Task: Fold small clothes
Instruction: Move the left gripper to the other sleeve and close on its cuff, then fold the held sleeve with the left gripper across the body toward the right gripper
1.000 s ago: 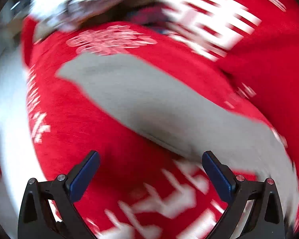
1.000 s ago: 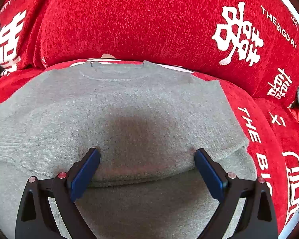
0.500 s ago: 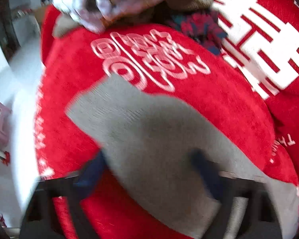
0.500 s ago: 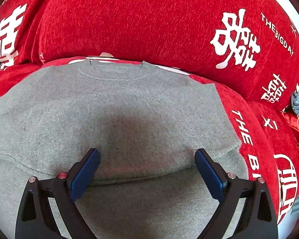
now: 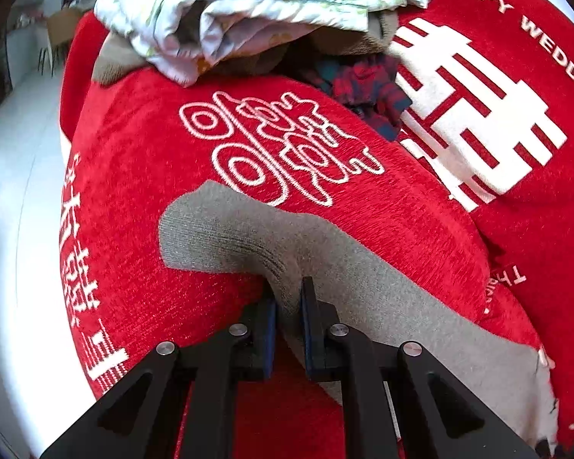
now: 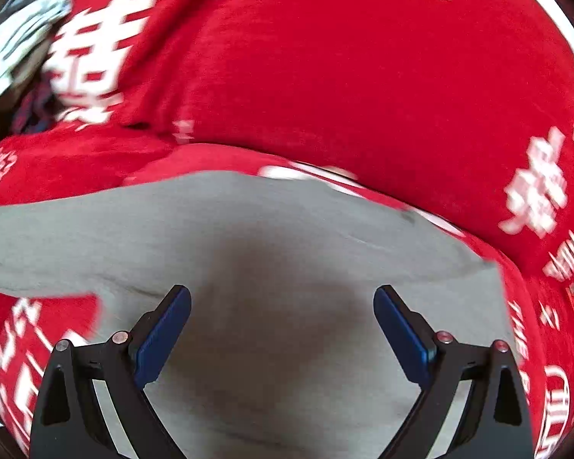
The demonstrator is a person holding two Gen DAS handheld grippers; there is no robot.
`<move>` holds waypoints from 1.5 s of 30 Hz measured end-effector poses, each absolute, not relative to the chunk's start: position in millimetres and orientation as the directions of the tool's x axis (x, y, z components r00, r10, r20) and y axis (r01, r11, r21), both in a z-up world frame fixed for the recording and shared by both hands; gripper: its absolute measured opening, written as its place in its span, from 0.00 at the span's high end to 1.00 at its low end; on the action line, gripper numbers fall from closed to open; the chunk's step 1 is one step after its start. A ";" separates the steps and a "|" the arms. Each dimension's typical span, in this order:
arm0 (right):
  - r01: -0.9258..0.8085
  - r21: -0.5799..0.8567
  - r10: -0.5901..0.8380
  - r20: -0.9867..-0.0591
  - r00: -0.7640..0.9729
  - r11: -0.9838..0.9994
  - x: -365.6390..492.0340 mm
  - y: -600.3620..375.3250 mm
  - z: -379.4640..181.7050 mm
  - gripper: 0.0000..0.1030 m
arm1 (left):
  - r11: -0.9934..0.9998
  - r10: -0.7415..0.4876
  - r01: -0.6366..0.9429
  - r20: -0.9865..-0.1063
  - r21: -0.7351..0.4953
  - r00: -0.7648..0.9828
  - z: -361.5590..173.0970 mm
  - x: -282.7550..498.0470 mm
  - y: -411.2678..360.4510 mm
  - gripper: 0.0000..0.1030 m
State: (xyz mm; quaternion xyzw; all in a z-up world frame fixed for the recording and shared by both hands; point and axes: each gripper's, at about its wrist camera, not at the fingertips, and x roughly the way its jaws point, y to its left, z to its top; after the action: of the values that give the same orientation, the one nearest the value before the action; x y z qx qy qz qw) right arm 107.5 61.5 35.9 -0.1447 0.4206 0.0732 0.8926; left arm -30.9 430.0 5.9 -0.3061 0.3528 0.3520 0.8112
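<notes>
On the red printed sofa cover (image 5: 141, 176), your left gripper (image 5: 287, 306) is clamped on the grey sweater (image 6: 287, 267) sleeve at lower centre, your right gripper (image 6: 283, 329) gapes empty above its body; folding looks barely begun.

The sweater (image 5: 363, 279) lies flat on the sofa cover (image 5: 153, 176), its sleeve (image 5: 218, 237) reaching left; a heap of clothes (image 5: 248, 11) sits behind it, against the back cushion (image 6: 344, 69).
</notes>
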 end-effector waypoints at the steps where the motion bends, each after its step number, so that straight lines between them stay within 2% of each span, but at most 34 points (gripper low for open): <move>1: -0.276 -0.201 0.016 -0.782 0.623 0.940 111.7 77.5 30.7 0.05 | 0.566 0.352 -0.785 -0.788 -0.252 0.506 6.8 -31.8 430.7 0.88; 6: -0.355 -0.253 -0.001 -0.816 0.578 0.900 125.0 144.9 0.1 0.06 | 0.567 0.349 -0.782 -0.783 -0.261 0.514 10.7 -35.0 434.1 0.88; 11: -0.527 -0.094 0.202 -0.856 0.476 0.845 112.2 179.7 -1.9 0.08 | 0.601 0.380 -0.773 -0.778 -0.203 0.500 15.4 -24.3 417.8 0.88; 15: -0.480 -0.145 0.169 -0.817 0.552 0.865 100.6 155.0 13.1 0.08 | 0.634 0.379 -0.750 -0.771 -0.186 0.511 21.9 -12.2 399.7 0.88; 21: -0.349 -0.114 0.135 -0.778 0.613 0.930 93.9 65.3 38.4 0.08 | 0.672 0.336 -0.718 -0.790 -0.180 0.512 23.6 13.2 374.5 0.88; 24: -0.289 -0.142 0.080 -0.766 0.638 0.947 89.8 21.1 42.8 0.08 | 0.697 0.318 -0.698 -0.801 -0.164 0.506 22.9 28.1 357.8 0.88; 29: -0.181 -0.103 0.038 -0.766 0.641 0.978 85.6 -48.5 42.7 0.08 | 0.742 0.310 -0.659 -0.809 -0.122 0.499 23.5 50.9 320.0 0.88; 45: -0.100 -0.083 0.000 -0.768 0.641 0.991 78.6 -123.2 23.2 0.08 | 0.863 0.270 -0.505 -0.829 -0.018 0.490 26.5 96.1 186.2 0.89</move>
State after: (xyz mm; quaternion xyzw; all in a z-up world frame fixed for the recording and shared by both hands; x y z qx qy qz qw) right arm 78.6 -123.2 23.2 -0.0591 0.4229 0.0278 0.9038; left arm 96.1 186.2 26.5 -0.1303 0.4512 0.2269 0.8532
